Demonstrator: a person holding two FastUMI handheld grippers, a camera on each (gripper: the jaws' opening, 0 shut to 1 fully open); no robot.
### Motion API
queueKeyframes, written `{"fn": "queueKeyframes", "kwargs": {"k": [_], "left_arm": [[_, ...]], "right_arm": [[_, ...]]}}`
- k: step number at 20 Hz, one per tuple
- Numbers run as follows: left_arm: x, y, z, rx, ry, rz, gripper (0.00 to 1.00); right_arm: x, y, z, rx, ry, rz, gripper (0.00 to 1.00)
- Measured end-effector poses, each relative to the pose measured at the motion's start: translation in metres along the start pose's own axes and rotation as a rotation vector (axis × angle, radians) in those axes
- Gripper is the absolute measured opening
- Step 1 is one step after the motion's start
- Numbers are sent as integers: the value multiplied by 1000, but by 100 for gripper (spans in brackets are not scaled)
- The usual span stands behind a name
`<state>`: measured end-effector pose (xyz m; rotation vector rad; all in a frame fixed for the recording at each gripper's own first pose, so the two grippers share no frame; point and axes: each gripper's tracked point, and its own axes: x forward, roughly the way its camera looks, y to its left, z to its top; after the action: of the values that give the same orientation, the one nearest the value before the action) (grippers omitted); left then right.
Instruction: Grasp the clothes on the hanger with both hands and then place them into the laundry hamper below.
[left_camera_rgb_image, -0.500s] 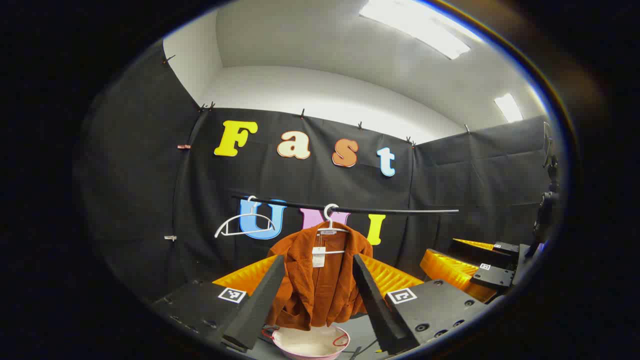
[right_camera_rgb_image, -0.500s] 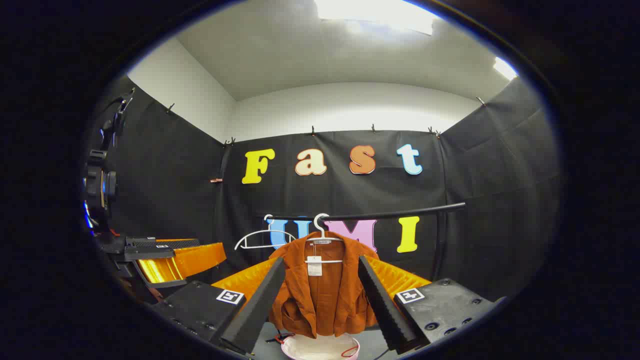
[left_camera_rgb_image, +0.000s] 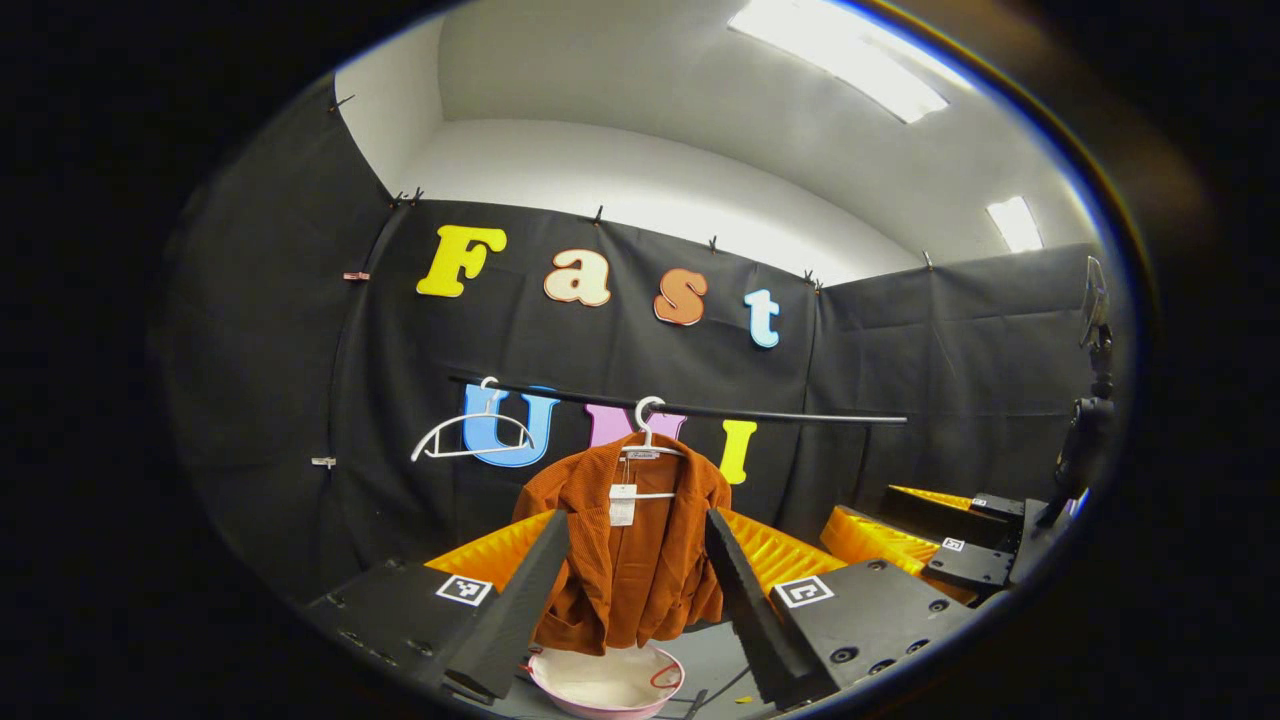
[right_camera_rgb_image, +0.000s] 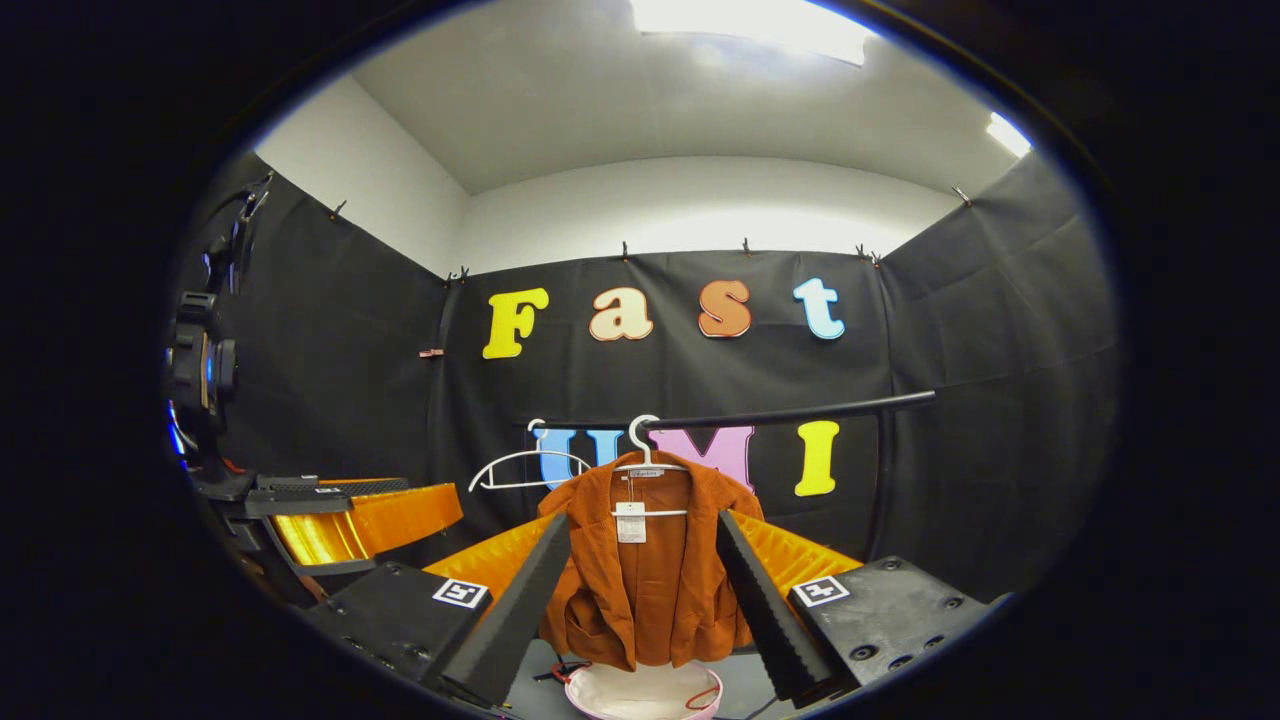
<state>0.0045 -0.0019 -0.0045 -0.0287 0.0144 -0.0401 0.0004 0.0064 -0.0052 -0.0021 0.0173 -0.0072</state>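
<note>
A rust-orange jacket (left_camera_rgb_image: 625, 560) (right_camera_rgb_image: 645, 570) with a white tag hangs on a white hanger (left_camera_rgb_image: 648, 450) (right_camera_rgb_image: 642, 462) from a black rail (left_camera_rgb_image: 700, 412) (right_camera_rgb_image: 780, 413). Below it stands a pink-rimmed white hamper (left_camera_rgb_image: 605, 682) (right_camera_rgb_image: 645, 693). My left gripper (left_camera_rgb_image: 637, 525) is open, well short of the jacket, which appears between its fingers. My right gripper (right_camera_rgb_image: 643, 525) is open too, framing the jacket from a distance. The right gripper also appears at the right of the left gripper view (left_camera_rgb_image: 905, 535), and the left one at the left of the right gripper view (right_camera_rgb_image: 340, 510).
An empty white hanger (left_camera_rgb_image: 470, 440) (right_camera_rgb_image: 525, 468) hangs on the rail left of the jacket. A camera stand (left_camera_rgb_image: 1085, 440) is at the far right of the left gripper view, and another device on a stand (right_camera_rgb_image: 200, 370) at the far left of the right gripper view.
Both views have tipped slightly down: the jacket, rail and hamper sit a little higher in the frames. Both grippers stay open.
</note>
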Motion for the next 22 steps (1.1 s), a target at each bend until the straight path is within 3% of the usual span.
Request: {"fn": "queueKeyframes", "kwargs": {"k": [12, 22], "left_arm": [[3, 6, -7, 4, 11, -17, 87], [3, 25, -8, -33, 15, -81, 87]], "right_arm": [[-2, -3, -2, 2, 5, -37, 94], [-7, 14, -5, -16, 4, -98, 94]]}}
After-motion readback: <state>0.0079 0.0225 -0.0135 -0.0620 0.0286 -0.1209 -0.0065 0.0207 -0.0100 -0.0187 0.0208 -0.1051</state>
